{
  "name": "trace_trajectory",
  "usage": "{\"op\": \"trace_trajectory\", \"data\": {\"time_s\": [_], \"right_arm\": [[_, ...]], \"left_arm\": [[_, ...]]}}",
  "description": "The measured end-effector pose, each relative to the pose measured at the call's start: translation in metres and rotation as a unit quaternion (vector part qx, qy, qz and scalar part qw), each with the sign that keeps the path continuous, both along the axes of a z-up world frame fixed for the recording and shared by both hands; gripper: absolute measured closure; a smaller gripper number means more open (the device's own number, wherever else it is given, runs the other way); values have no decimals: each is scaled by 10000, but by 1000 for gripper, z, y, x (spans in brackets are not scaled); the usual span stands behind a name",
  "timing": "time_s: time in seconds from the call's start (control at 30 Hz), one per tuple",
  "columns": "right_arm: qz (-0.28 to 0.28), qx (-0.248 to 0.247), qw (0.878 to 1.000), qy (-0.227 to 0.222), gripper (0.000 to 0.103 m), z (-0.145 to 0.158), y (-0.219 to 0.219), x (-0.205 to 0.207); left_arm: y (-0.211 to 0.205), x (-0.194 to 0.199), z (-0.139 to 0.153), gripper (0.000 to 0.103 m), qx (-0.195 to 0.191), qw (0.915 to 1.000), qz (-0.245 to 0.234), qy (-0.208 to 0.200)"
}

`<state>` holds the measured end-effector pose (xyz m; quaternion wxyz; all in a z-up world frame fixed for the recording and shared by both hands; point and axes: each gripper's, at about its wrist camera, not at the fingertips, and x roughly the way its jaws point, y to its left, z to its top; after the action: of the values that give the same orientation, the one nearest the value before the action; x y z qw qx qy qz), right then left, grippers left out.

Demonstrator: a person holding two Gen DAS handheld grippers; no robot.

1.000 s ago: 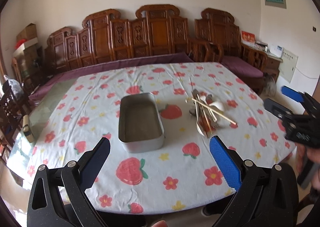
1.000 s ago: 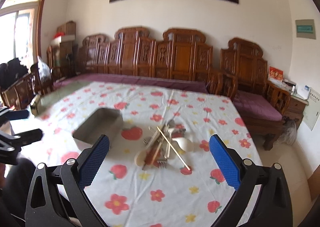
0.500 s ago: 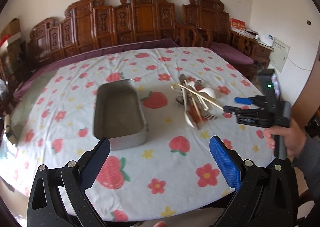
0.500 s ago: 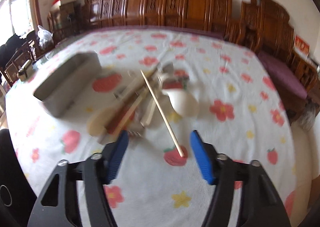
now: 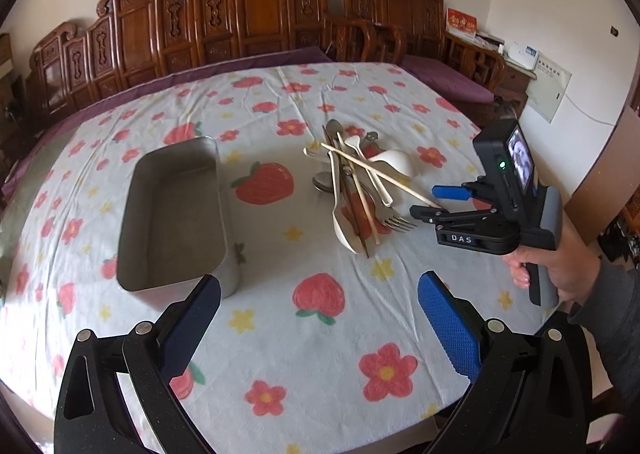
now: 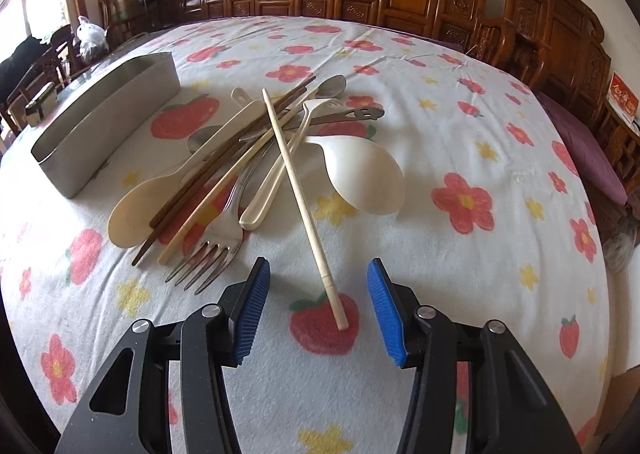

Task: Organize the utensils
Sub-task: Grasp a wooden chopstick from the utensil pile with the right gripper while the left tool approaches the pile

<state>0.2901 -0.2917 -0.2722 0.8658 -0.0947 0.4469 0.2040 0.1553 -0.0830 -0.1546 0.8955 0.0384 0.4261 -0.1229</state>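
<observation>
Dropped low since the earlier frame, the right gripper (image 6: 318, 304) is closing around the pale chopstick (image 6: 298, 196), pads not touching; the left gripper (image 5: 320, 318) gapes empty at lower frame.

A white tablecloth printed with red flowers and strawberries (image 5: 320, 334) covers the table. Far behind stands a carved dark wooden bench (image 5: 260, 10) with purple cushions (image 5: 448, 80).

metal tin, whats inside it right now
Nothing shows inside the metal tin: the left wrist view shows a bare floor. Its near corner is covered by the left gripper. The utensils lie beside it on the tablecloth.
</observation>
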Motion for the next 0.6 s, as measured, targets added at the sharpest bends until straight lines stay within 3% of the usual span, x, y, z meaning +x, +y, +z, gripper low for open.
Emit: {"op": "trace_trajectory", "data": {"time_s": [0.1,0.17,0.23,0.3,0.6], "right_arm": [[83,68,9999,-48,53,-1,-2,-1],[104,108,9998,-91,65,-1,-5,-4],[112,94,9999,-50,85,1,-7,-5],[89,97,9999,11,95,1,-10,-6],[78,180,9997,109,97,3,-16,-7]], "left_arm": [[-8,12,-8,10,57,9999,-17,125],[-14,19,-14,14,92,9998,-45,193],[-19,30,-20,17,54,9995,-67,297],[-22,43,-28,20,18,9991,-9,415],[-33,92,-61,49,16,9957,191,901]]}}
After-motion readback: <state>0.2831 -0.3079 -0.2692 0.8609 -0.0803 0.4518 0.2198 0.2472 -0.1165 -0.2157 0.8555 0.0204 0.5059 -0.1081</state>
